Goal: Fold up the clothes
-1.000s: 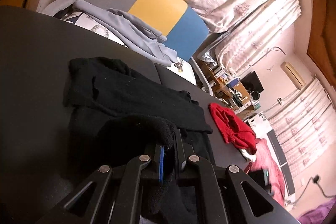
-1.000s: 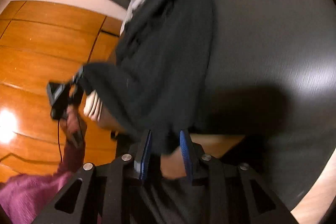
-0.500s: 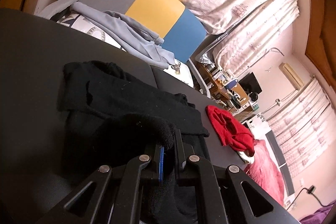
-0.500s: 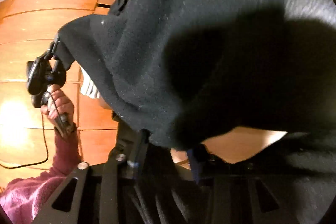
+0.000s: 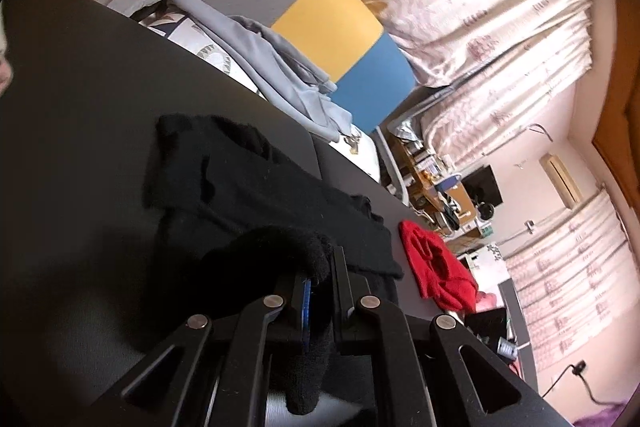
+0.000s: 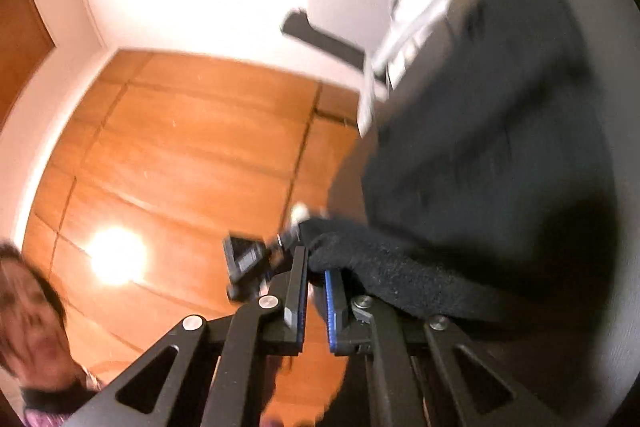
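A black garment lies partly folded on the dark table. My left gripper is shut on a bunched edge of it at the near side, and cloth hangs down between the fingers. In the right wrist view the black garment stretches away, blurred, across the table. My right gripper is shut on a thick rolled edge of it, which drapes over the right finger. The left gripper shows just beyond, holding the same edge.
A red garment lies on the table to the right of the black one. Behind the table a chair with a grey, yellow and blue back carries a pale grey-blue garment. A person and wooden panelling are on the left.
The right gripper has swung and come down with the cloth edge; the black cloth that filled its view now lies lower on the table. The left gripper has barely moved.
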Demonstrator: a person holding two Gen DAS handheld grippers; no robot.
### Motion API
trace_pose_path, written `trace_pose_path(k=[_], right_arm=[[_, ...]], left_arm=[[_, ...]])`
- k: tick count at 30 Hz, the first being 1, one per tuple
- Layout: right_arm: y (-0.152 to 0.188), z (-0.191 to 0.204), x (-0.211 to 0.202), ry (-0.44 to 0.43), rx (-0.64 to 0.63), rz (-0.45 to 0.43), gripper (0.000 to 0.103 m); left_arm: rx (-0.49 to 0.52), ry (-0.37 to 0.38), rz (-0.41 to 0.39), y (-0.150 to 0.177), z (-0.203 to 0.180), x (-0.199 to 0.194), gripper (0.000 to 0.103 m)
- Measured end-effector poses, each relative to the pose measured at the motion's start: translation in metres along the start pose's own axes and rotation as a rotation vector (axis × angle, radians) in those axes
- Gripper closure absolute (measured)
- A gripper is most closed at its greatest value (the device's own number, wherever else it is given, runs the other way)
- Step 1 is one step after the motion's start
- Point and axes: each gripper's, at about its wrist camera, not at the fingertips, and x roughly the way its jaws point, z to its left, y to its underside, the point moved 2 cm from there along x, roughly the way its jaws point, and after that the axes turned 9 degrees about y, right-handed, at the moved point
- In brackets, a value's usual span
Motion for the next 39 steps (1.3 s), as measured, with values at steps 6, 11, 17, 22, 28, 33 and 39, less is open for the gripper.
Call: trace_pose_path(k=[6,11,17,22,28,33,39], right_arm=[[-0.088,-0.043,0.021,0.097,0.127,-0.096,0.097],[-0.108,-0.073,0.030,0.187,0.202,-0.080,0.080],[-0.130,-0.102,0.041,0.287,0.262,-0.082,0.073],[-0.144,-0.106,0.052,0.351,0.248,-0.130,0.073],[-0.125,-0.088,0.020,0.505,0.074,-0.188,0.073],[-0.083,-0.070,0.004,0.652,-0.141,-0.134,0.073],[-0.034,-0.049,-0.015,0.823,-0.403,-0.066,0.073]], left_arm=[[-0.099,-0.112,0.055,-0.061,0.035,0.065,0.095],[-0.381,-0.182,0.165,-0.073,0.105,0.123,0.090],[-0.425,-0.030,0.100,-0.083,0.105,0.119,0.044],[-0.412,-0.077,-0.057,-0.110,0.105,0.111,0.041],[-0.190,-0.280,-0.088,-0.111,0.085,0.081,0.035],[0.061,-0.392,0.021,-0.058,0.069,0.066,0.033],[0.190,-0.422,0.113,-0.006,0.065,0.069,0.026]])
